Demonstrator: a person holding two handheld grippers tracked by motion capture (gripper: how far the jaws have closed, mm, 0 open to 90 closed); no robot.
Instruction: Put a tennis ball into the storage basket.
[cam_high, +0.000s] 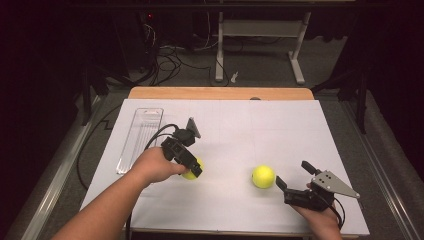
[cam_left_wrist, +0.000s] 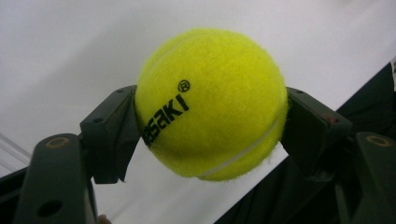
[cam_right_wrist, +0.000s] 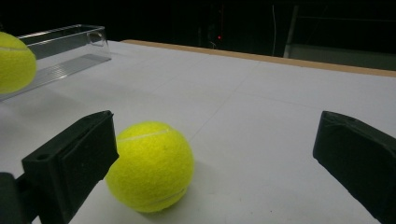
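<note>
- Our left gripper (cam_high: 196, 169) clamps one tennis ball (cam_left_wrist: 210, 103), likely bound for the clear tray (cam_high: 141, 137) at ten o'clock.
- Our right gripper (cam_high: 295, 177) gapes wide, ready for the second ball (cam_high: 263, 176) at nine o'clock.

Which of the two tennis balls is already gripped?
The left tennis ball, clamped between the left gripper's jaws. The right tennis ball lies free on the table, ahead of the open right gripper.

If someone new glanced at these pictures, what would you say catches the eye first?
Two bright yellow felt tennis balls stand out on the white table. The left gripper is clamped on one tennis ball near the clear plastic tray. The other ball lies free just ahead of the open right gripper.
</note>
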